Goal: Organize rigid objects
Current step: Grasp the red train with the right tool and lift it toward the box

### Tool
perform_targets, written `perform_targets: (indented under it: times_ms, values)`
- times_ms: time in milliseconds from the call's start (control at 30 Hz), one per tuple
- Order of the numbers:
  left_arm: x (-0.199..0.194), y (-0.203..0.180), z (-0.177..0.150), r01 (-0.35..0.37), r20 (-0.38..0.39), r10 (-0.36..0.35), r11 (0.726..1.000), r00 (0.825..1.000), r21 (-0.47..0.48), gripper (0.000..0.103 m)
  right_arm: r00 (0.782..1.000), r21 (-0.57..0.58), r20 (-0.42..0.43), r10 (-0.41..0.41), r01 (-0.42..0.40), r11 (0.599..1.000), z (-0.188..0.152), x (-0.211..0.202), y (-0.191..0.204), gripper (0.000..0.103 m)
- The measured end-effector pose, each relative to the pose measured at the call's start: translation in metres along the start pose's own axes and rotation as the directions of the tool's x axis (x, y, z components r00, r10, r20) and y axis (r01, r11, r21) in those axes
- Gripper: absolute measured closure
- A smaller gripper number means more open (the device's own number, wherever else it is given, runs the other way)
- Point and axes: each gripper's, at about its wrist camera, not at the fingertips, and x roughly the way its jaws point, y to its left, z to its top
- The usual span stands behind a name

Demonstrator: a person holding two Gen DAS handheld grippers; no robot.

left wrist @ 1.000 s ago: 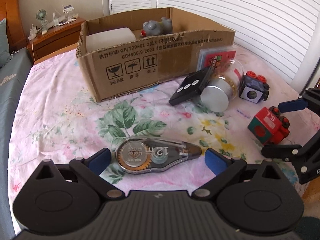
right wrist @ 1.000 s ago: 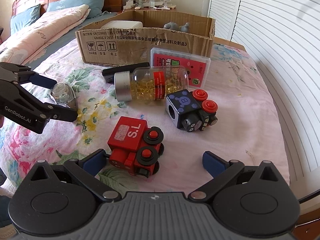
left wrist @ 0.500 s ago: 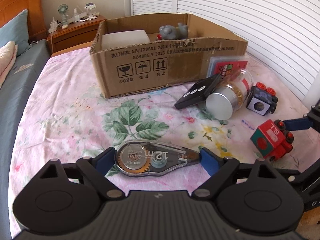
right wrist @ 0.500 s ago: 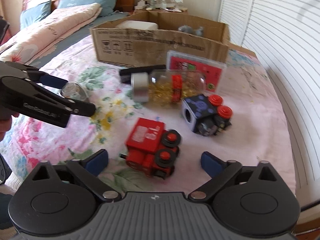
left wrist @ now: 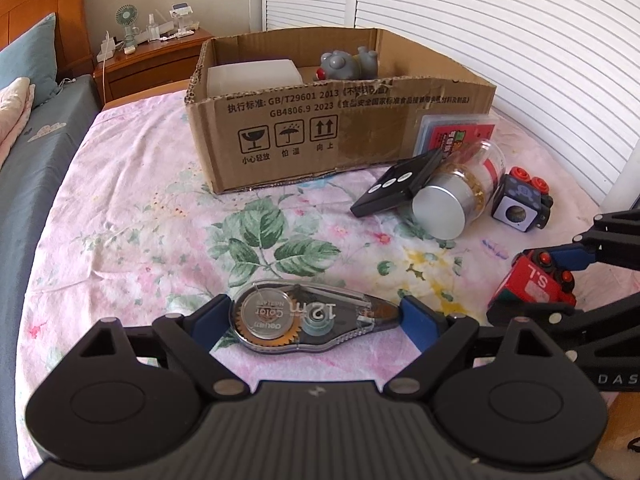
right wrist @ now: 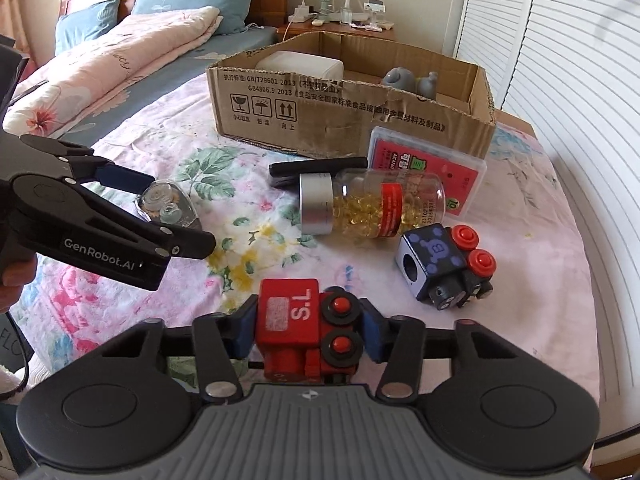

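The right gripper [right wrist: 308, 334] has just closed its fingers on the red toy train [right wrist: 306, 330], now clamped on the bed; the left gripper [left wrist: 314, 316] clamps the tape dispenser [left wrist: 312, 318]. Both look ready for the cardboard box [left wrist: 304, 136]

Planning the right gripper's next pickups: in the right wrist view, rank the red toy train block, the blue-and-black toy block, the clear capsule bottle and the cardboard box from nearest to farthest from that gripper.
1. Red toy train block: between the right gripper's pads.
2. Blue-and-black toy block: ahead, right.
3. Clear capsule bottle: lying centre.
4. Cardboard box: at the back.
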Motion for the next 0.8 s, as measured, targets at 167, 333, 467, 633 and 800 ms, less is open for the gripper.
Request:
perform_targets:
  times_ms: [167,333,467,633,800]
  values:
    - [-0.002,0.001,0.003,0.023,-0.022,-0.023,1.000,0.999,0.017,0.014,1.000,-0.031,-0.010,-0.008,0.008,0.999,0.001,-0.003,0.002,0.049]
    - [-0.015,-0.001,0.007,0.034,-0.028,-0.032,0.998,0.999,0.061,0.014,1.000,-0.063,-0.021,0.006,-0.007,0.998,0.006,-0.008,-0.001,0.049]
    - [-0.028,-0.001,0.013,0.054,-0.038,-0.052,0.996,0.998,0.070,0.014,1.000,-0.096,-0.022,0.014,-0.016,0.995,0.011,-0.016,-0.004,0.049]
    - [-0.045,-0.003,0.019,0.063,-0.034,-0.060,0.993,0.998,0.099,0.014,1.000,-0.117,-0.019,0.023,-0.025,0.993,0.020,-0.027,-0.008,0.049]
    - [-0.060,-0.005,0.028,0.073,-0.037,-0.068,0.985,0.997,0.158,0.014,1.000,-0.132,0.007,0.024,-0.023,0.991,0.039,-0.038,-0.017,0.049]
